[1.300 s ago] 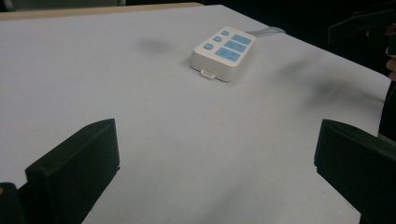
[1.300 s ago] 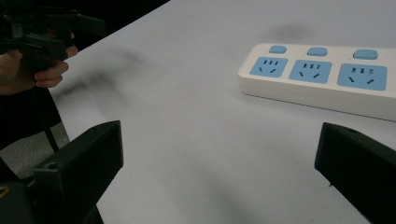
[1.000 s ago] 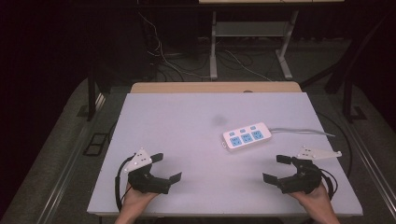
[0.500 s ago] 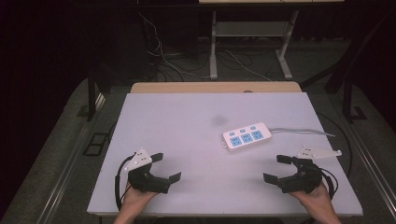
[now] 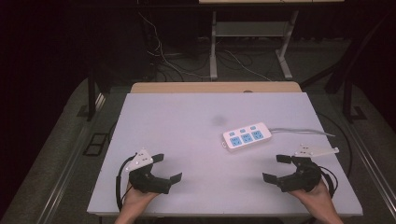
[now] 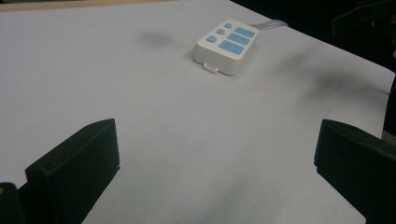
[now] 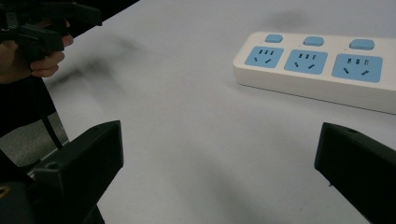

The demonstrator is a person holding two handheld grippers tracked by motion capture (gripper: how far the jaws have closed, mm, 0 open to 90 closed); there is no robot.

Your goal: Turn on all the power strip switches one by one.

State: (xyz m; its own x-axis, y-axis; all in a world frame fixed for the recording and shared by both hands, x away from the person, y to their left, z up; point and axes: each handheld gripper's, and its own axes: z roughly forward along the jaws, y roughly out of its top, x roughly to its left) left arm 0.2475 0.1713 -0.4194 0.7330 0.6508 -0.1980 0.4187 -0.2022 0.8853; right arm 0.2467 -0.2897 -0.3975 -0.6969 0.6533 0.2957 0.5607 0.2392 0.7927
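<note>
A white power strip [image 5: 247,136] with three blue sockets and three blue switches lies on the white table [image 5: 187,116], right of centre, its grey cable [image 5: 303,132] running off to the right. My left gripper [image 5: 166,168] rests open near the front left edge with nothing between its jaws. Opposite it, my right gripper [image 5: 275,168] is open and holds nothing near the front right edge. The left gripper view has the power strip [image 6: 226,41] far ahead of the wide jaws. In the right gripper view the power strip [image 7: 317,63] lies closer, ahead and to the right.
A wooden board [image 5: 215,87] borders the table's far edge. Behind it, a metal stand [image 5: 214,46] and loose cables [image 5: 168,60] sit on the dark floor. The left hand with its gripper [image 7: 46,28] appears far off in the right gripper view.
</note>
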